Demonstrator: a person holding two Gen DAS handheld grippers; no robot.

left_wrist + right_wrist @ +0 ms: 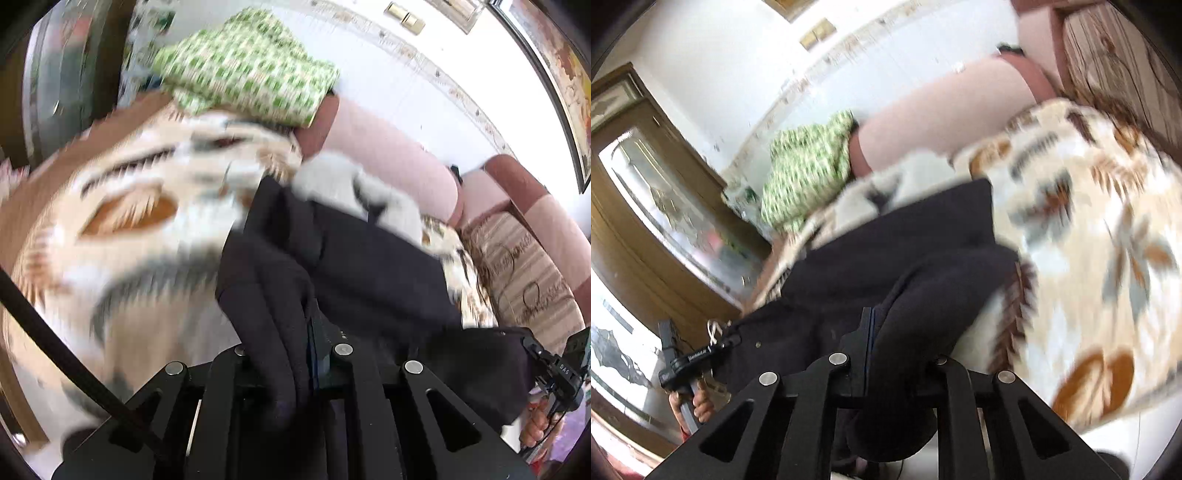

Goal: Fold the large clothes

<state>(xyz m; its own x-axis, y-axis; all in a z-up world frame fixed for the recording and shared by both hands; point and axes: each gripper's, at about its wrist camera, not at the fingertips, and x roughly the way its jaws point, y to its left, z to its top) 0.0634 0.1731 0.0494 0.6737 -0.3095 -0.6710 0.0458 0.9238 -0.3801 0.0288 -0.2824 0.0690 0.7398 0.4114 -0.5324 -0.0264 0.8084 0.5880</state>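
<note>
Left wrist view, left to right: black cable (55,332) crosses the lower left corner, then the leaf-print bedspread (122,221), motion-blurred. Green checked cloth (247,70) is bunched at the pink headboard (388,147), just above a grey garment (351,184). Dark garment (369,266) lies on the bed in centre frame; left gripper (314,354) has its jaws closed down on a fold of it. Fabric drapes over the jaws and hides the tips. Striped pillow (524,273) sits at far right, with the right gripper (554,369) below it, "DAS" readable on its body.

Right wrist view, left to right: wooden wardrobe with mirror door (665,206), left gripper (690,365) at the lower left with small white lettering too blurred to read, green checked cloth (809,166), then dark garment (886,251). Right gripper (886,354) has jaws clamped on a thick fold that hangs between them. Bedspread (1089,240) fills the right side.
</note>
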